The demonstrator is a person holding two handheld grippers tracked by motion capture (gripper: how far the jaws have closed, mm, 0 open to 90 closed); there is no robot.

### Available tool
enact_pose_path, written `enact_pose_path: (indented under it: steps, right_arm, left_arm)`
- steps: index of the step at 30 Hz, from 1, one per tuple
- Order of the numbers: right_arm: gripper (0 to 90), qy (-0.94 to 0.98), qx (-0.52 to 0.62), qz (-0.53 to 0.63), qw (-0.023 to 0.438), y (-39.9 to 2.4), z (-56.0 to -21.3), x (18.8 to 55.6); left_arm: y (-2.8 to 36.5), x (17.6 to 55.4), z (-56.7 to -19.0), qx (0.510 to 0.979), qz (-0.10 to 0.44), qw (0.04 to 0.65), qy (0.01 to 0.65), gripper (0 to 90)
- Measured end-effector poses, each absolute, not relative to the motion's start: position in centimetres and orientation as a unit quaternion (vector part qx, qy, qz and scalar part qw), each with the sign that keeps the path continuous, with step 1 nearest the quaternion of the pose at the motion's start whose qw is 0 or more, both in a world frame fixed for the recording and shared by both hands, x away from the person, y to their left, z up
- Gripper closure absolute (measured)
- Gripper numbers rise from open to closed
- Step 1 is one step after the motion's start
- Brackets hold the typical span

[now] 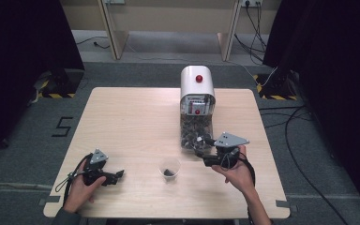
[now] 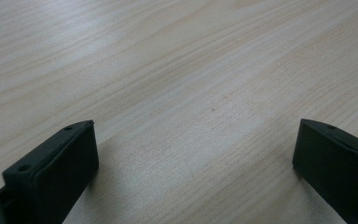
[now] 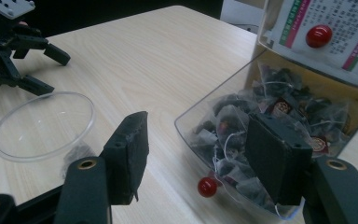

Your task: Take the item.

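Observation:
A white-topped dispenser [image 1: 197, 84] stands at the table's far middle. Its clear front bin [image 1: 196, 133] is full of dark tea bags [image 3: 233, 126]. My right gripper [image 1: 200, 146] is at the bin's near end. In the right gripper view it [image 3: 198, 126] is open, with one jaw over bare table and the other in front of the bin's wall [image 3: 214, 93]; nothing is pressed between its pads. A clear plastic cup [image 1: 161, 165] stands left of it with a dark tea bag [image 1: 168, 172] inside. My left gripper [image 1: 117, 176] rests low at the near left and is open [image 2: 196, 123] over bare wood.
A small red knob [image 3: 207, 186] sits at the bin's lower front lip, another red knob [image 3: 319, 36] on the labelled panel above. The cup [image 3: 37, 126] lies between the two grippers. Dark curtains, cables and wooden furniture legs surround the table [image 1: 122, 117].

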State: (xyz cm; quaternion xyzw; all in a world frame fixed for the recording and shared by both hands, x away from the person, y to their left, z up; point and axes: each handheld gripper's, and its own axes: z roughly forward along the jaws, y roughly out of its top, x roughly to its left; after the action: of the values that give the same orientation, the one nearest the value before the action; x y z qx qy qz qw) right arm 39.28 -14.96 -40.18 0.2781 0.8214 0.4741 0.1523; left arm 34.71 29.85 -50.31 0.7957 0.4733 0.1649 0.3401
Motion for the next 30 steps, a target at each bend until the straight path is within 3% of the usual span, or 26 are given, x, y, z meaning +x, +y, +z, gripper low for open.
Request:
enact_pose_path:
  steps: [30]
  right_arm:
    - [33.9,0.812,0.318,0.462,0.163,-17.6,-40.7,39.0]
  left_arm:
    - [29.8,34.7,-50.3,0.796,0.165,0.34,0.473,0.0]
